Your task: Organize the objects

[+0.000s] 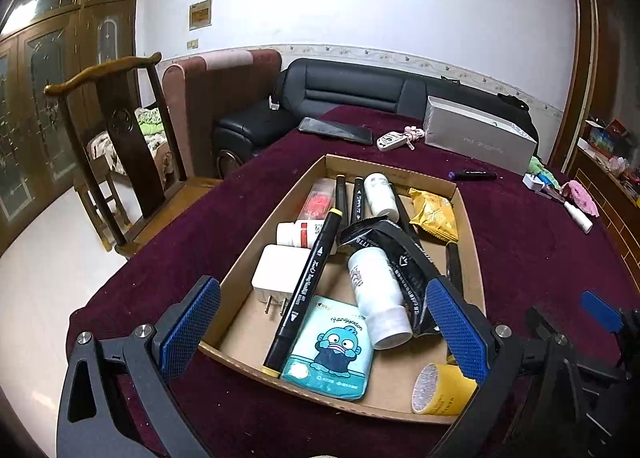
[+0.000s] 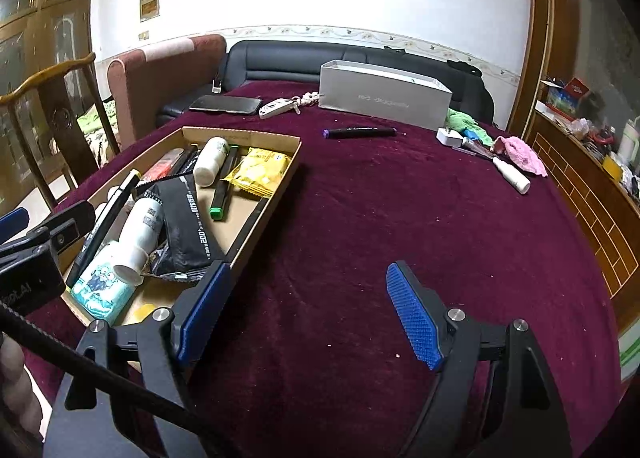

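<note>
Two handheld grippers hover over a maroon-clothed table (image 2: 360, 218) mid-sort, both spread wide and empty. The left gripper (image 1: 324, 322) frames the cardboard tray (image 1: 390, 168), its fingers flanking a black marker (image 1: 306, 290) and white bottle (image 1: 378, 298); a pick there likely needs lowering and narrowing. The right gripper (image 2: 308, 310) faces bare cloth (tray just beyond its left finger). Only its view shows the stray purple-capped marker (image 2: 360, 132) clearly, far ahead.
</note>
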`<action>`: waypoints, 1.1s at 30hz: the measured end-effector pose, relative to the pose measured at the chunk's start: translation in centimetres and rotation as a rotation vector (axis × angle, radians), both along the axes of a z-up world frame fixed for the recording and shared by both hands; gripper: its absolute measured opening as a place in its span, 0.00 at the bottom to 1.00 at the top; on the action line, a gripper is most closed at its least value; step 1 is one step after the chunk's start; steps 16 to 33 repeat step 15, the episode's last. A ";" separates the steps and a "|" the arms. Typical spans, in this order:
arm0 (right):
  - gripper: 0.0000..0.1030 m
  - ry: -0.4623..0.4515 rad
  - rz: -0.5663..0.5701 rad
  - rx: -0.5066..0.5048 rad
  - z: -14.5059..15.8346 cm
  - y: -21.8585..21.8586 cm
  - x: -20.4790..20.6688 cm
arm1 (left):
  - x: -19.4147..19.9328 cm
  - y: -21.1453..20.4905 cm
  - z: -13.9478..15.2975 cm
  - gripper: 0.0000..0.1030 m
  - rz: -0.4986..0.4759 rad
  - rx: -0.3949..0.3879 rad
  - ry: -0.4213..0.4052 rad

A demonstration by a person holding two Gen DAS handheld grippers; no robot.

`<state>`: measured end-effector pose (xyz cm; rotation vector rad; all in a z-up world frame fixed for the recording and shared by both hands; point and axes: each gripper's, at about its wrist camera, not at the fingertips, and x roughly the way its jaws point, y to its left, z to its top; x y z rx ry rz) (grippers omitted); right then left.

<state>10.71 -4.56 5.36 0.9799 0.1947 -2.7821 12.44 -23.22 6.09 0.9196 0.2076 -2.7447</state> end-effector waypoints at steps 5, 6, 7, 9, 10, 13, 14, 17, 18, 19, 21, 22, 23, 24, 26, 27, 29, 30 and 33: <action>0.78 -0.013 0.012 0.017 -0.3 -0.8 -0.2 | -0.2 -0.4 -0.4 0.98 -0.002 0.010 -0.007; 0.78 -0.015 0.015 0.021 -0.4 -1.0 -0.2 | -0.3 -0.5 -0.5 0.98 -0.001 0.014 -0.007; 0.78 -0.017 0.017 0.025 -0.4 -1.1 -0.3 | -0.2 -0.6 -0.5 0.98 0.002 0.015 -0.006; 0.78 -0.022 0.022 0.030 -0.6 -1.3 -0.3 | -0.2 -0.8 -0.5 0.98 0.002 0.019 -0.003; 0.78 -0.025 0.024 0.030 -0.6 -1.4 -0.3 | -0.2 -0.7 -0.5 0.98 0.001 0.020 -0.003; 0.78 -0.031 0.027 0.029 -0.7 -1.5 -0.5 | -0.4 -0.8 -0.5 0.98 0.011 0.011 -0.007; 0.78 -0.032 0.028 0.029 -0.7 -1.6 -0.5 | -0.4 -0.8 -0.5 0.98 0.011 0.011 -0.009; 0.78 -0.034 0.029 0.027 -0.7 -1.5 -0.5 | -0.6 -0.9 -0.6 0.98 0.012 0.013 -0.015; 0.78 -0.034 0.029 0.027 -0.7 -1.5 -0.5 | -0.6 -0.9 -0.6 0.98 0.012 0.013 -0.015; 0.78 -0.034 0.029 0.027 -0.7 -1.5 -0.5 | -0.6 -0.9 -0.6 0.98 0.012 0.013 -0.015; 0.78 -0.034 0.029 0.027 -0.7 -1.5 -0.5 | -0.6 -0.9 -0.6 0.98 0.012 0.013 -0.015; 0.78 -0.034 0.029 0.027 -0.7 -1.5 -0.5 | -0.6 -0.9 -0.6 0.98 0.012 0.013 -0.015; 0.78 -0.034 0.029 0.027 -0.7 -1.5 -0.5 | -0.6 -0.9 -0.6 0.98 0.012 0.013 -0.015; 0.78 -0.034 0.029 0.027 -0.7 -1.5 -0.5 | -0.6 -0.9 -0.6 0.98 0.012 0.013 -0.015; 0.78 -0.034 0.029 0.027 -0.7 -1.5 -0.5 | -0.6 -0.9 -0.6 0.98 0.012 0.013 -0.015; 0.78 -0.034 0.029 0.027 -0.7 -1.5 -0.5 | -0.6 -0.9 -0.6 0.98 0.012 0.013 -0.015; 0.78 -0.034 0.029 0.027 -0.7 -1.5 -0.5 | -0.6 -0.9 -0.6 0.98 0.012 0.013 -0.015; 0.78 -0.034 0.029 0.027 -0.7 -1.5 -0.5 | -0.6 -0.9 -0.6 0.98 0.012 0.013 -0.015; 0.78 -0.034 0.029 0.027 -0.7 -1.5 -0.5 | -0.6 -0.9 -0.6 0.98 0.012 0.013 -0.015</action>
